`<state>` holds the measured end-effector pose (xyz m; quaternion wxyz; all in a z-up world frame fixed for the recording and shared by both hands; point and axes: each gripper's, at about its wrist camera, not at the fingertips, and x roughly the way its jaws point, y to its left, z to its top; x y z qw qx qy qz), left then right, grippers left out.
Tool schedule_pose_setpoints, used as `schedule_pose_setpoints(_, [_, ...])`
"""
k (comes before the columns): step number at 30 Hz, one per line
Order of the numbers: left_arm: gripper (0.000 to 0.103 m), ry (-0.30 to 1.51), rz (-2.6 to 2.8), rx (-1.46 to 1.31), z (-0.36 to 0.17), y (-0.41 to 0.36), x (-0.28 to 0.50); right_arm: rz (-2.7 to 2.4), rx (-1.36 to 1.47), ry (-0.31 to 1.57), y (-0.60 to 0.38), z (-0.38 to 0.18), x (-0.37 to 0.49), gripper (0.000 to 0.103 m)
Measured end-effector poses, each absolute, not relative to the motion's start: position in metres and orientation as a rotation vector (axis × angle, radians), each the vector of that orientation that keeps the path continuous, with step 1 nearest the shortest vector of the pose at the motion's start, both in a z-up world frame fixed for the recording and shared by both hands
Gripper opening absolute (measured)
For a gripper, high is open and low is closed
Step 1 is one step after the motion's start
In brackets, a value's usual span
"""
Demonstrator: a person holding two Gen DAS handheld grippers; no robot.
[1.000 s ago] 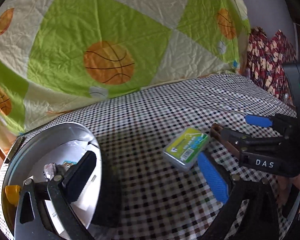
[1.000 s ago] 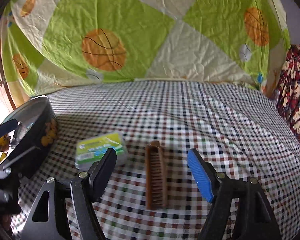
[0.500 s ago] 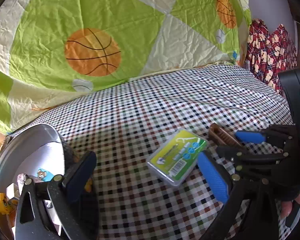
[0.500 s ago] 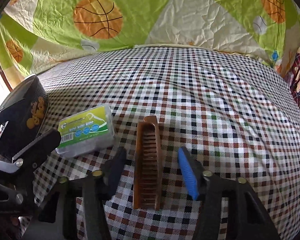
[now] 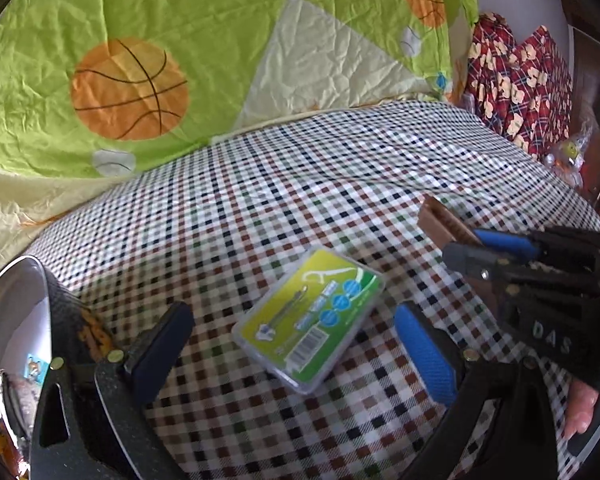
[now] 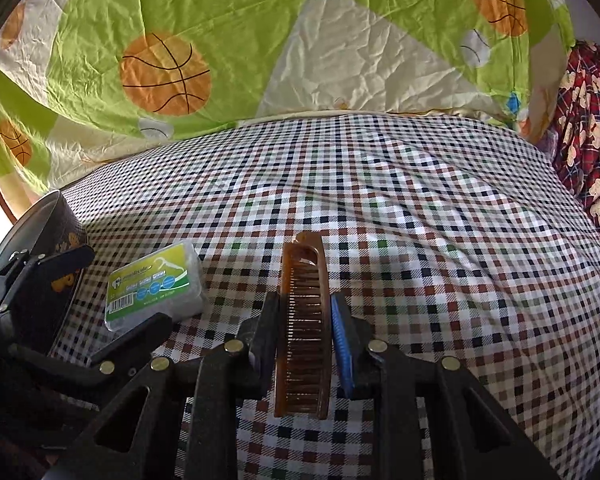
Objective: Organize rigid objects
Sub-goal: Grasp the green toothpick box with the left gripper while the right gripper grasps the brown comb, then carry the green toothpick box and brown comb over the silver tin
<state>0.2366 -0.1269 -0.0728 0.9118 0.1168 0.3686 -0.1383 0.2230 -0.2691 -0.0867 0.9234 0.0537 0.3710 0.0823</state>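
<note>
A brown comb (image 6: 302,320) lies on the checked cloth (image 6: 420,240). My right gripper (image 6: 305,338) is shut on the comb, one pad against each long side. The comb's far end also shows in the left wrist view (image 5: 440,222), held by the right gripper (image 5: 476,246). A clear box with a green label (image 5: 310,320) lies flat between the fingers of my left gripper (image 5: 292,354), which is open and not touching it. The box also shows in the right wrist view (image 6: 154,286), left of the comb.
A dark round tin with a silver inside (image 5: 16,308) stands at the left with small items in it; it also shows in the right wrist view (image 6: 40,240). A green basketball-print sheet (image 5: 180,60) hangs behind. Red patterned fabric (image 5: 520,80) lies far right.
My right gripper moved forward over the comb and closed on it. My left gripper moved right, away from the tin, so that the green box now lies between its open fingers.
</note>
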Motion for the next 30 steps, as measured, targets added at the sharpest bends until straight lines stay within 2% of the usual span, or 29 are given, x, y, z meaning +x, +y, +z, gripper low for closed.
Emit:
schedule_pose_setpoints(2, [0.102, 0.800, -0.301, 0.235, -0.078, -0.129, 0.244, 0.165, 0.105, 0.763, -0.269, -0.087, 0.222, 0.027])
schedule_pose_setpoints(3, [0.097, 0.820, -0.304, 0.228, -0.080, -0.128, 0.247, 0.166, 0.104, 0.763, -0.269, -0.087, 0.223, 0.027])
schedule_pose_setpoints(4, [0.088, 0.834, -0.307, 0.217, -0.082, -0.128, 0.250, 0.165, 0.103, 0.764, -0.269, -0.087, 0.224, 0.027])
schedule_pose_setpoints(5, [0.085, 0.848, -0.313, 0.204, -0.084, -0.127, 0.253, 0.164, 0.102, 0.764, -0.269, -0.087, 0.224, 0.027])
schedule_pose_setpoints(7, [0.066, 0.884, -0.335, 0.174, -0.089, -0.124, 0.258, 0.163, 0.099, 0.761, -0.268, -0.087, 0.224, 0.027])
schedule_pose_setpoints(10, [0.053, 0.881, -0.352, 0.146, -0.089, -0.121, 0.258, 0.161, 0.095, 0.754, -0.267, -0.087, 0.223, 0.027])
schedule_pose_setpoints(30, [0.053, 0.693, -0.241, 0.160, -0.065, -0.109, 0.232, 0.167, 0.110, 0.654, -0.268, -0.075, 0.208, 0.027])
